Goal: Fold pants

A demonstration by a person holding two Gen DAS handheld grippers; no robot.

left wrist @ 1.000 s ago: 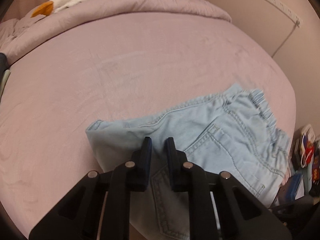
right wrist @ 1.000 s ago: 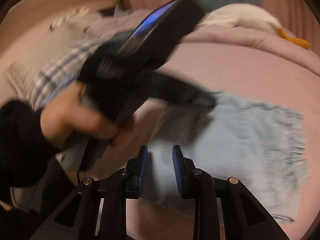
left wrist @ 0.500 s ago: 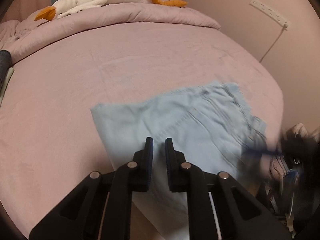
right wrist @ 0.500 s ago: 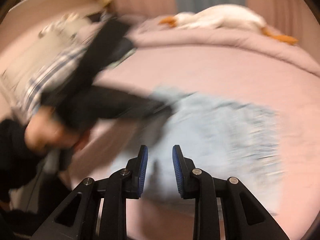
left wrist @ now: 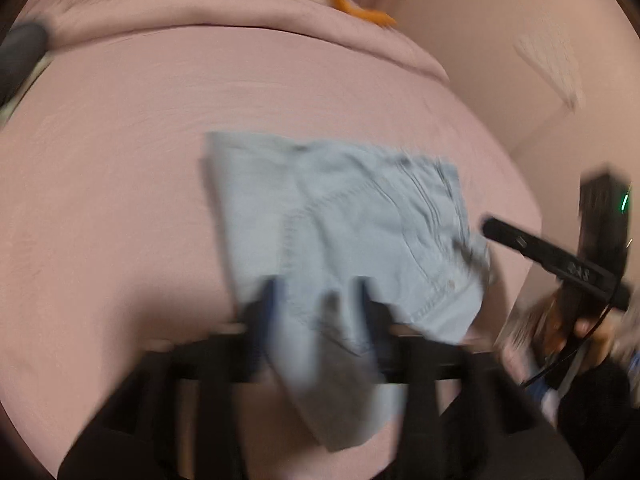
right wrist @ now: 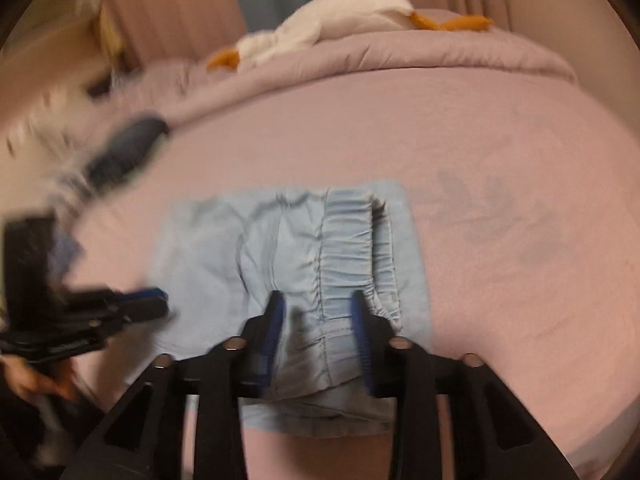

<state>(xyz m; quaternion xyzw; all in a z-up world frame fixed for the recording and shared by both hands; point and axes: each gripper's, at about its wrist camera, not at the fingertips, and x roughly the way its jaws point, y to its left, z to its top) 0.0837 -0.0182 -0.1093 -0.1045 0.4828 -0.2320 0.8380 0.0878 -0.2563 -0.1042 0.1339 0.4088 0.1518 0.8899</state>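
Light blue denim pants [left wrist: 344, 236] lie folded on the pink bed near its front edge, and one end hangs over the edge. My left gripper [left wrist: 316, 300] is open and blurred, with its fingers astride the near hem. In the right wrist view the pants [right wrist: 320, 256] show their gathered elastic waistband. My right gripper [right wrist: 318, 320] is open, with its blue-padded fingers on either side of the waistband end. The left gripper also shows in the right wrist view [right wrist: 140, 308] at the pants' left edge. The right gripper shows in the left wrist view [left wrist: 520, 240] at the pants' right edge.
The pink bed sheet [left wrist: 160, 160] spreads wide behind the pants. A rolled pink duvet [right wrist: 400, 56] lies at the back with a white goose plush [right wrist: 340, 20] on it. A plaid pillow [right wrist: 52, 140] is at the left. A wall [left wrist: 520, 20] with a power strip is at the right.
Both grippers have opened wider. The left one swung so the pants sit more central, and the right one moved onto the waistband end. The pants lie flatter.
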